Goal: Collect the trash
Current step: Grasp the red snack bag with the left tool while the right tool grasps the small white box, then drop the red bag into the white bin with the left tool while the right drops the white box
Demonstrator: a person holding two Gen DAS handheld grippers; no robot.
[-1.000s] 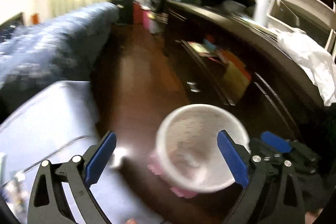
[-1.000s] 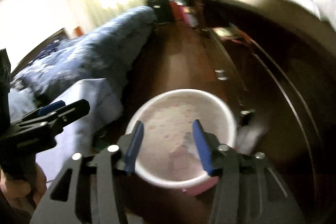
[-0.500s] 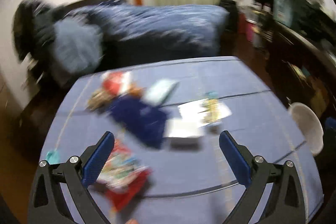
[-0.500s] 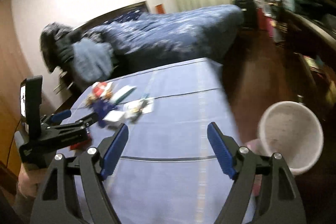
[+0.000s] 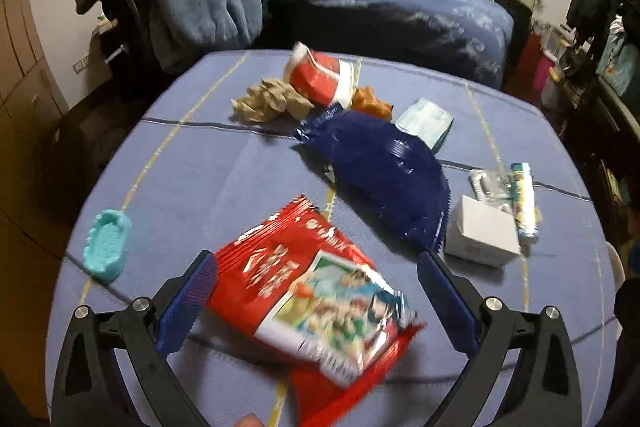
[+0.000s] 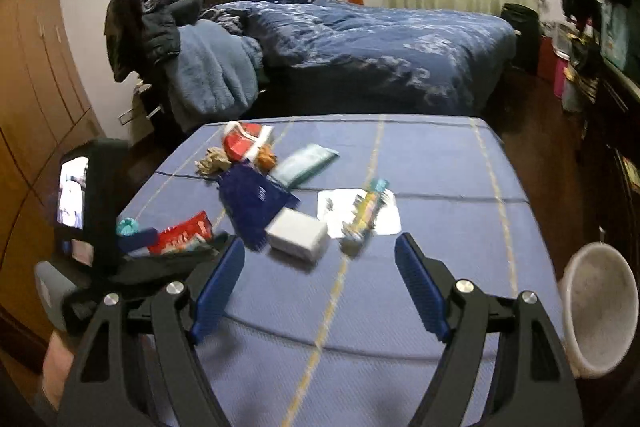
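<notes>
The trash lies scattered over the blue-covered desk (image 5: 192, 163): a red snack bag (image 5: 316, 299) sits nearest, directly under the left gripper (image 5: 318, 303), whose blue fingers (image 5: 188, 301) stand wide apart on either side of the bag without pressing on it. Just beyond it a dark blue crinkled bag (image 5: 384, 167) stretches across the middle, its far end close to a crumpled brown paper wad (image 5: 270, 101), a red and white wrapper (image 5: 320, 77) and a small orange piece (image 5: 372, 103). A pale teal packet (image 5: 426, 121) lies just right of the blue bag's far end, and a small white box (image 5: 482, 231) rests at the bag's near right tip, beside a clear wrapper holding a colourful tube (image 5: 524, 203). A turquoise soap dish (image 5: 106, 243) sits apart near the left edge. The right gripper (image 6: 320, 283) hangs over bare cloth at the near side of the desk, its fingers (image 6: 420, 291) spread wide and holding nothing; the white box (image 6: 298, 239) lies just ahead of its left finger. A white bin (image 6: 600, 311) stands on the floor off the desk's right edge. Behind the desk is a bed with a dark blue duvet (image 6: 380, 43).
</notes>
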